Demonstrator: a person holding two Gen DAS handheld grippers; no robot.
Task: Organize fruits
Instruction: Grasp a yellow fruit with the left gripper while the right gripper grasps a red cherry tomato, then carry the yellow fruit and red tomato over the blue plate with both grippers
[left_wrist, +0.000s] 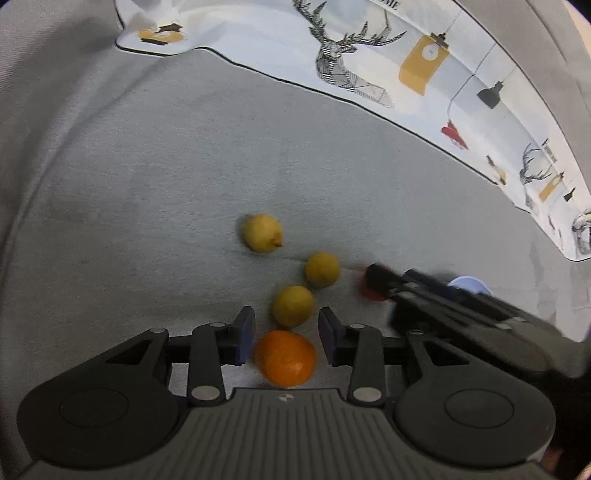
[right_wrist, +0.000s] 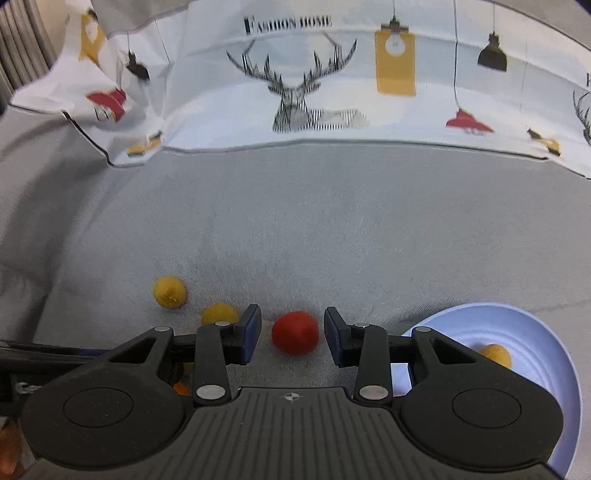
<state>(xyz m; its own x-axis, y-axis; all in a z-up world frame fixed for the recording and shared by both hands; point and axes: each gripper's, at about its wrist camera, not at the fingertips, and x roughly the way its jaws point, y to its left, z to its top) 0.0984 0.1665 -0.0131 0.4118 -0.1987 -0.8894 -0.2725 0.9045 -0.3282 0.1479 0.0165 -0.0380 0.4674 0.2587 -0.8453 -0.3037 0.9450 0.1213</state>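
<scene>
In the left wrist view, my left gripper (left_wrist: 286, 332) is open, with an orange (left_wrist: 286, 358) lying between its fingers on the grey cloth. Three lemons (left_wrist: 293, 305) (left_wrist: 322, 269) (left_wrist: 262, 233) lie just beyond it. My right gripper shows there at the right, blurred (left_wrist: 384, 284), around a red fruit (left_wrist: 371, 291). In the right wrist view, my right gripper (right_wrist: 291, 334) is open with the red fruit (right_wrist: 295, 333) between its fingers, apart from both pads. Two lemons (right_wrist: 170, 291) (right_wrist: 219, 314) lie to its left. A pale blue plate (right_wrist: 517, 332) at the right holds a yellow fruit (right_wrist: 495, 354).
A white printed cloth with deer and lamp drawings (right_wrist: 295, 92) rises along the back of the grey surface (right_wrist: 332, 229). It also shows in the left wrist view (left_wrist: 369, 66). The left gripper's body shows at the lower left of the right wrist view (right_wrist: 37, 354).
</scene>
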